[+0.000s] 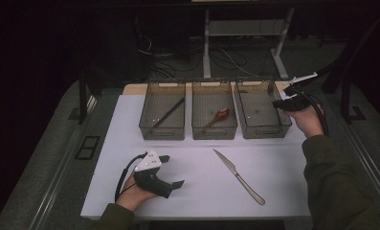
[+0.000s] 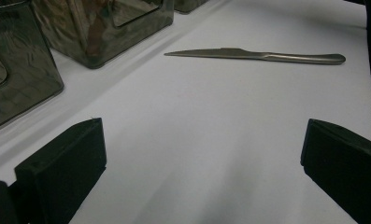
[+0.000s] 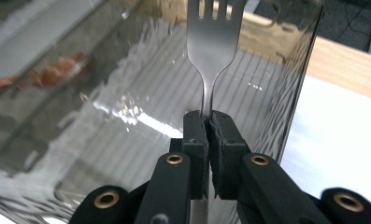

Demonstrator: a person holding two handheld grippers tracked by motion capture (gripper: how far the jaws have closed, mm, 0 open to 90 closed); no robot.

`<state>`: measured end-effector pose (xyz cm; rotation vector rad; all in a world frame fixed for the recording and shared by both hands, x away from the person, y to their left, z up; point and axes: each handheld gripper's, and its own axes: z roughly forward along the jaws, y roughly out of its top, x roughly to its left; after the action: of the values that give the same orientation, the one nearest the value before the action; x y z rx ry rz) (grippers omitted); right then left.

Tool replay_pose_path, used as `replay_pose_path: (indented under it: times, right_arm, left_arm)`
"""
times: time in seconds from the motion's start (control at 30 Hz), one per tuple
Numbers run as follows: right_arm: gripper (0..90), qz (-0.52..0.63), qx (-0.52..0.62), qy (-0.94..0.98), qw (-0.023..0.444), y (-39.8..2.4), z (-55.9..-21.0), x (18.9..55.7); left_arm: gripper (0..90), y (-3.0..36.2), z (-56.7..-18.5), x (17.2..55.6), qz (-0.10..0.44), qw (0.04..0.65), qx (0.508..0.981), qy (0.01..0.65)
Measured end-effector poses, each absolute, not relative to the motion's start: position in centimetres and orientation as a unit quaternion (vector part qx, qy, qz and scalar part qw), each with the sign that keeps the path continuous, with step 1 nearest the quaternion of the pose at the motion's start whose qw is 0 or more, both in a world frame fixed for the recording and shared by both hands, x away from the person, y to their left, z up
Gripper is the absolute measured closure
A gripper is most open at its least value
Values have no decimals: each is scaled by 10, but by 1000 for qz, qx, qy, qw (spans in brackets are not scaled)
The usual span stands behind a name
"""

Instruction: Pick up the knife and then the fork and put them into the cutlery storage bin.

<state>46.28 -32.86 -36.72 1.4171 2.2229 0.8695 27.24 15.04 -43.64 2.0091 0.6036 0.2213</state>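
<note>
A white table [image 1: 273,191] stands in a dim room, lit from above so that its top is bright and the surroundings fall off to near black. A strip of bare wood [image 1: 135,88] shows along its far edge. Grey floor [image 1: 49,158] lies to the left and right of it. Beyond the far edge, white desk legs [image 1: 206,43] rise from the floor, with dark cables [image 1: 168,60] tangled around them. The far wall is lost in darkness.
</note>
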Motion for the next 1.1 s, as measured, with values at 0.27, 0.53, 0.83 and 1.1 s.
replay_pose_path:
  times: [0.27, 0.53, 0.83, 1.1]
  right_arm:
    - [841, 281, 499, 802, 168, -329, -383, 466]
    - [606, 292, 495, 800, 170, -322, -384, 465]
    - [455, 348, 490, 784, 156, -325, -366, 446]
    - [407, 382, 466, 785, 140, -318, -355, 412]
  left_arm:
    - [0, 150, -437, 273, 90, 491, 830, 248]
    - [0, 150, -437, 273, 91, 493, 829, 248]
    - [0, 150, -436, 273, 91, 492, 830, 248]
    - [0, 150, -436, 272, 92, 491, 830, 248]
